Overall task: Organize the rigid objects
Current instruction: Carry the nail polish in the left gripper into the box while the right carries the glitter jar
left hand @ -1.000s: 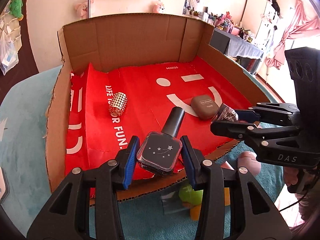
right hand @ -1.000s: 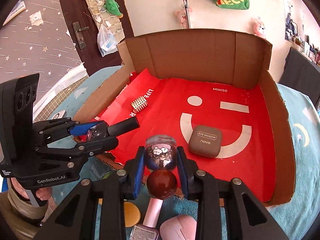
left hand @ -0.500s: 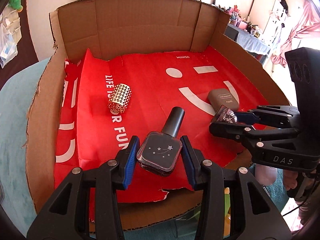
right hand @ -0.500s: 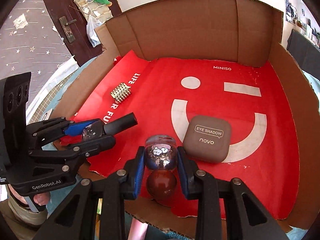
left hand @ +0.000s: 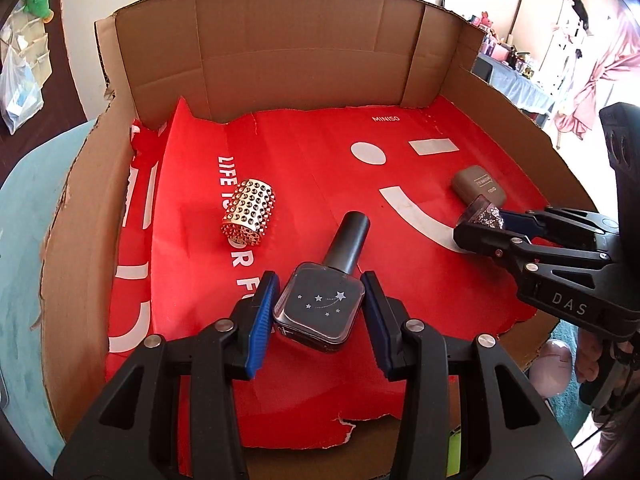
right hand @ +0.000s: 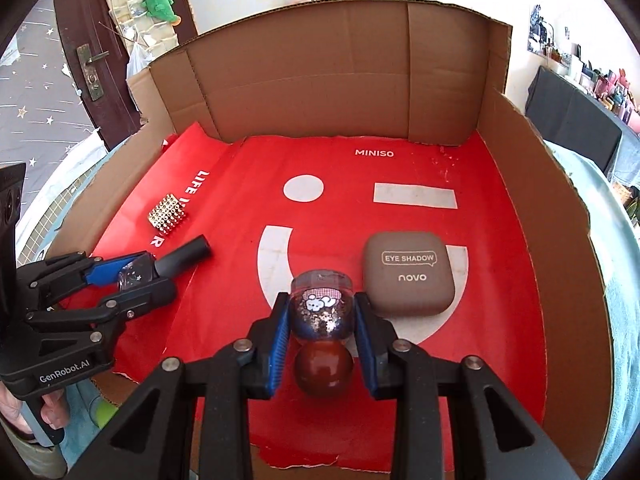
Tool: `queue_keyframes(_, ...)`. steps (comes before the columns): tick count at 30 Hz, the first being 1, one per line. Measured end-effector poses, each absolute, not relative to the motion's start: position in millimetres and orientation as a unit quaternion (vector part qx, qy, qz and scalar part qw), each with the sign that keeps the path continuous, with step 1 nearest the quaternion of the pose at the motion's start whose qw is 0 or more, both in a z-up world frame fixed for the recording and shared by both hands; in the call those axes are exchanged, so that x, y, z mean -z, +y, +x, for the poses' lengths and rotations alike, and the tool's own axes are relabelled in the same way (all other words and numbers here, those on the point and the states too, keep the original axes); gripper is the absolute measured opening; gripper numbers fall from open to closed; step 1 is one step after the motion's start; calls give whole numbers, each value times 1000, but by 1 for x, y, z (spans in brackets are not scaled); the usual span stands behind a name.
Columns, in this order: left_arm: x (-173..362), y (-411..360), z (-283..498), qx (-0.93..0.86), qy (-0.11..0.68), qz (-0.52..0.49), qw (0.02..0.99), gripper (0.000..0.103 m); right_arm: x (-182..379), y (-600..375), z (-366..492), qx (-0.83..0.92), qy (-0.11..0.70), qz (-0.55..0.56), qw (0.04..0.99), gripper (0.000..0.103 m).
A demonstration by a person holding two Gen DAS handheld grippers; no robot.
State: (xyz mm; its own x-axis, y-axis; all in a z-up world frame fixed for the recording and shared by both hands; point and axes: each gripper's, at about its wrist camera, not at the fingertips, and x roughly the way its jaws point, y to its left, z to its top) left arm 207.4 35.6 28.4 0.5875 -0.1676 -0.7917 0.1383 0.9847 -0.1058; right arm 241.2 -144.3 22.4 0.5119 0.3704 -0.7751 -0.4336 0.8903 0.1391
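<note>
Left wrist view: one cardboard box (left hand: 288,52) is seen, lined with one red paper sheet (left hand: 312,168), and four small things are counted over or on that sheet. Two lie loose: one gold studded cylinder (left hand: 248,213) on its side toward the left wall, and one brown eye shadow case (right hand: 408,274) lying flat toward the right wall. Two are held. The left gripper (left hand: 318,312) is closed on the square dark nail polish bottle (left hand: 319,310), its blue fingers (left hand: 260,320) pressed to both sides, the black cap aimed toward the back wall. The right gripper (right hand: 322,326) is closed on the glitter bottle (right hand: 321,312), its round dark red cap turned back toward the camera; this bottle is just beside the eye shadow case.

Three walls are raised, at the back, left and right; the near edge is low and the sheet's front rim is torn. Bare red sheet is left between the cylinder and the case, and across the whole back half up to the rear wall.

Outside the box, at the right front corner, a pale pink rounded thing (left hand: 554,368) is seen on teal cloth (left hand: 24,240).
</note>
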Motion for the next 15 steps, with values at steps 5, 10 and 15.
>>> queue_keyframes(5,-28,35,207,85,446,-16,891,40,-21,-144,242,-228,432,-41,871,33)
queue_keyframes(10,-28,36,207,86,446,-16,891,40,-21,-141,242,-228,432,-41,872,33)
queue_keyframes(15,-28,34,207,84,445,-14,891,40,-20,-143,241,-230,433,-35,871,33)
